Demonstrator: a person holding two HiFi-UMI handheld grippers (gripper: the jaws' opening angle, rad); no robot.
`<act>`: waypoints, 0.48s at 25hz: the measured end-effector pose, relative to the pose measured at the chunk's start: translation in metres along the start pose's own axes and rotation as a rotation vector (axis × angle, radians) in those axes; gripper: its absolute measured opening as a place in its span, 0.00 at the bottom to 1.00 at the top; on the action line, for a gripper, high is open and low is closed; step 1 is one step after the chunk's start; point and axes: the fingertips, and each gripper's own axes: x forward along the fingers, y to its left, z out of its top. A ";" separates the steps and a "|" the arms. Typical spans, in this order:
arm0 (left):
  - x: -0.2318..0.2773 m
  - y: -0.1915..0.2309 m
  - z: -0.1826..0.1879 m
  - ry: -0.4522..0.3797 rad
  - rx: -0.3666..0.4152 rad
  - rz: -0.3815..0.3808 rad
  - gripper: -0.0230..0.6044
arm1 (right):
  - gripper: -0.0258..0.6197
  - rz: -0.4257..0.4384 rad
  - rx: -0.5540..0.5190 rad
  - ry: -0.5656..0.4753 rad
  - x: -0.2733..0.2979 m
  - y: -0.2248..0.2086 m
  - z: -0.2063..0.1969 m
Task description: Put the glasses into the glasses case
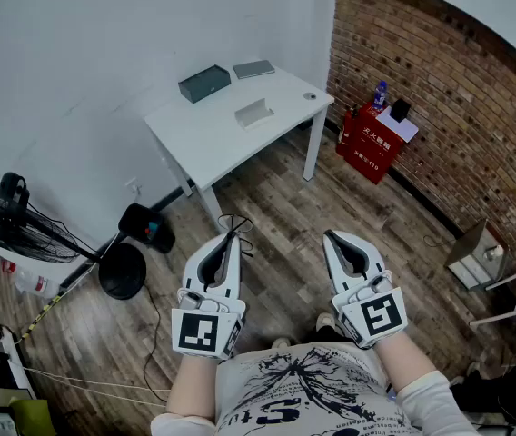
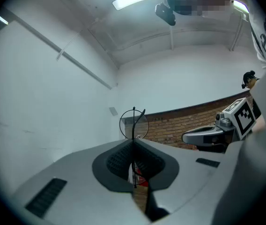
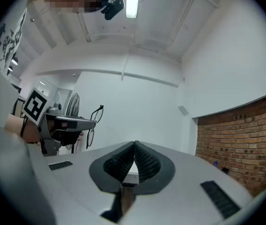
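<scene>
Thin black-rimmed glasses [image 1: 233,224] stick out from the tip of my left gripper [image 1: 233,235], which is shut on them at waist height over the floor. In the left gripper view the glasses [image 2: 134,123] stand on edge between the closed jaws. My right gripper [image 1: 331,236] is held level beside it, shut and empty; its jaw tips meet in the right gripper view [image 3: 134,144]. A white table [image 1: 194,139] stands ahead, well out of reach. On it lie a dark grey box [image 1: 204,83], a flat grey case [image 1: 253,68] and a small white object [image 1: 254,113].
A red box [image 1: 372,139] with a blue bottle on it leans against the brick wall [image 1: 440,89] at the right. A black fan [image 1: 4,212] and its round base [image 1: 122,271] stand at the left, with cables across the wooden floor.
</scene>
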 end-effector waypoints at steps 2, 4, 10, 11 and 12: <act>0.000 0.000 0.001 -0.001 -0.001 0.001 0.06 | 0.06 -0.004 0.001 -0.002 -0.002 -0.001 0.001; 0.000 0.000 0.001 -0.002 -0.001 0.001 0.06 | 0.06 -0.007 0.004 -0.001 -0.003 -0.001 0.000; -0.003 0.003 -0.003 -0.003 0.001 -0.007 0.06 | 0.06 -0.013 0.011 -0.003 -0.002 0.004 -0.003; -0.003 0.004 -0.003 -0.003 0.002 -0.008 0.06 | 0.06 -0.017 0.013 -0.001 -0.001 0.004 -0.003; -0.003 0.005 -0.004 -0.002 0.002 -0.011 0.06 | 0.06 -0.022 0.020 0.003 0.000 0.004 -0.004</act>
